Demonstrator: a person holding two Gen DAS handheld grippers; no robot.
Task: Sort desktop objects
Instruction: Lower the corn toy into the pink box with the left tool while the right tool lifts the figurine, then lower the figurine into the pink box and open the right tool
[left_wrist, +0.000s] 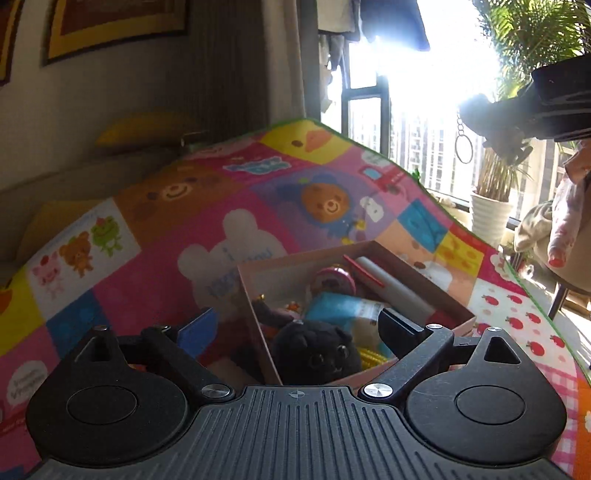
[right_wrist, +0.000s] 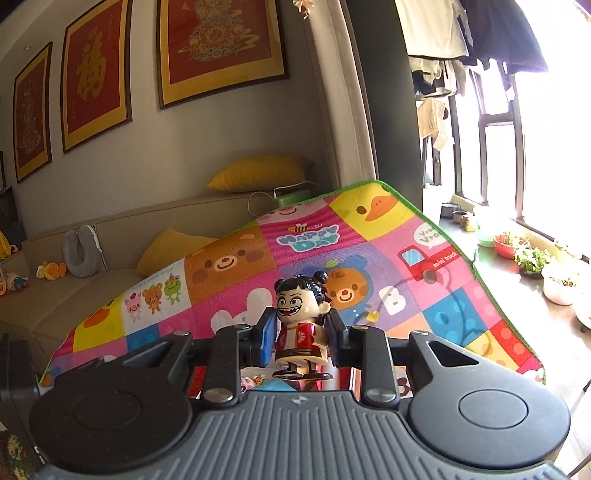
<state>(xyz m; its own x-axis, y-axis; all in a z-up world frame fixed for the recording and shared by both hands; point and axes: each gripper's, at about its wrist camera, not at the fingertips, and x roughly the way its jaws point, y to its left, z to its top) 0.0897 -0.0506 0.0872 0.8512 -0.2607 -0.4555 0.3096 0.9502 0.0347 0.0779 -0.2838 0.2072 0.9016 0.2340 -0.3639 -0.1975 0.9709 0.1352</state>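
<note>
Right hand-held gripper (right_wrist: 301, 334) clamped on a grinning figurine (right_wrist: 301, 325) above the patchwork mat (right_wrist: 236, 266), left hand-held gripper (left_wrist: 295, 328) spread apart over the pink box (left_wrist: 258, 273) of toys

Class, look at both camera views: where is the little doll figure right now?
In the right wrist view, the doll figure is held upright between the fingers of the right gripper, raised above the colourful play mat, not yet in the pink box.

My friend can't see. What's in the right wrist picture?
The right gripper is shut on a small grinning doll figurine with black hair buns and a red vest, held upright above a colourful cartoon animal play mat. Behind are a beige sofa with yellow cushions and red framed pictures.
</note>
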